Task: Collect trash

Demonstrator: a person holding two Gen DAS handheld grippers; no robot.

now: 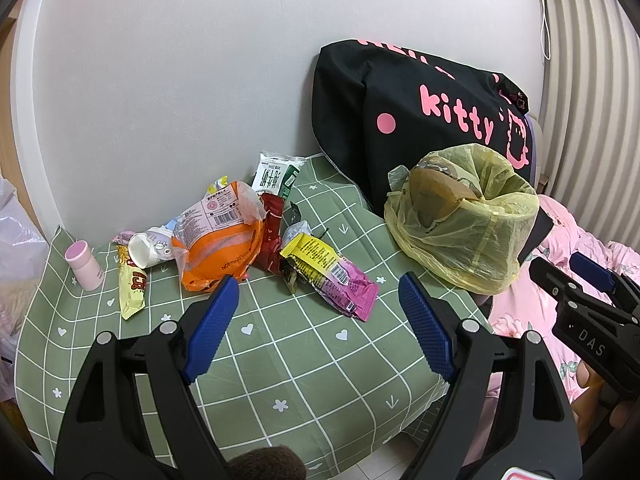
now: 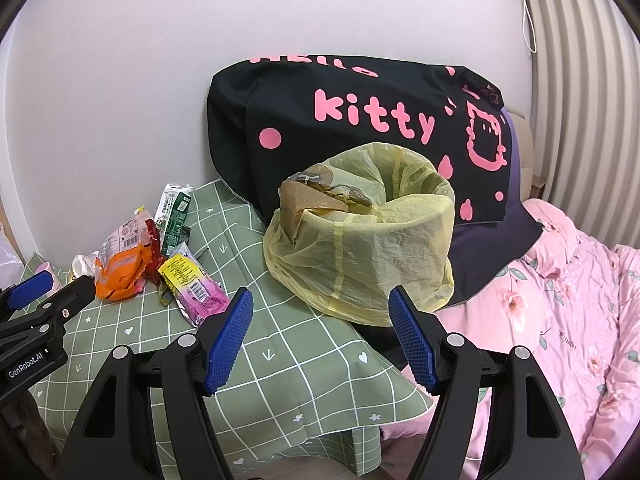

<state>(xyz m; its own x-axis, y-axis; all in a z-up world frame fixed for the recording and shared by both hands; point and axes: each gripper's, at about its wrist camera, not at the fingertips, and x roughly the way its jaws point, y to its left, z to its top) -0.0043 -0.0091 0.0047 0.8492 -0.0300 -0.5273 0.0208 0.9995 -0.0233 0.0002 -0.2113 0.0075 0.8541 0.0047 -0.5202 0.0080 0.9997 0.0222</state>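
Trash lies on a green checked tablecloth (image 1: 280, 352): an orange snack bag (image 1: 218, 240), a yellow and pink wrapper (image 1: 332, 274), a red wrapper (image 1: 272, 236), a green and white packet (image 1: 276, 178), a yellow stick wrapper (image 1: 132, 284) and a tipped white cup (image 1: 146, 250). A bin lined with a yellow bag (image 1: 464, 220) stands at the table's right side, also in the right wrist view (image 2: 360, 240). My left gripper (image 1: 318, 316) is open and empty, just short of the wrappers. My right gripper (image 2: 320, 332) is open and empty in front of the bin.
A pink bottle (image 1: 84, 266) stands at the table's far left. A black Hello Kitty bag (image 2: 360, 120) leans on the wall behind the bin. A pink floral quilt (image 2: 560, 300) lies to the right. The table edge (image 2: 352, 416) drops off near the grippers.
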